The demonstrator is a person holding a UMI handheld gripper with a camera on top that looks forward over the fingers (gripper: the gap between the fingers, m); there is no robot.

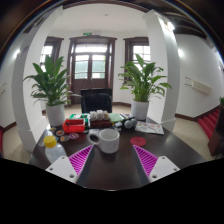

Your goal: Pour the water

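Dark round table [105,170], white mug [105,141] (upright), clutter behind

A white mug [106,141] is standing upright on the dark round table [110,170], its handle pointing left, its dark inside showing from above. It is sitting just ahead of the gripper [113,160], centred between the magenta pads [146,160].

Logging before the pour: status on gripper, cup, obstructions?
Gripper open, empty. White cup upright on dark table, between the fingertips, gaps both sides. Clutter beyond the cup; yellow item off left finger. Path clear.
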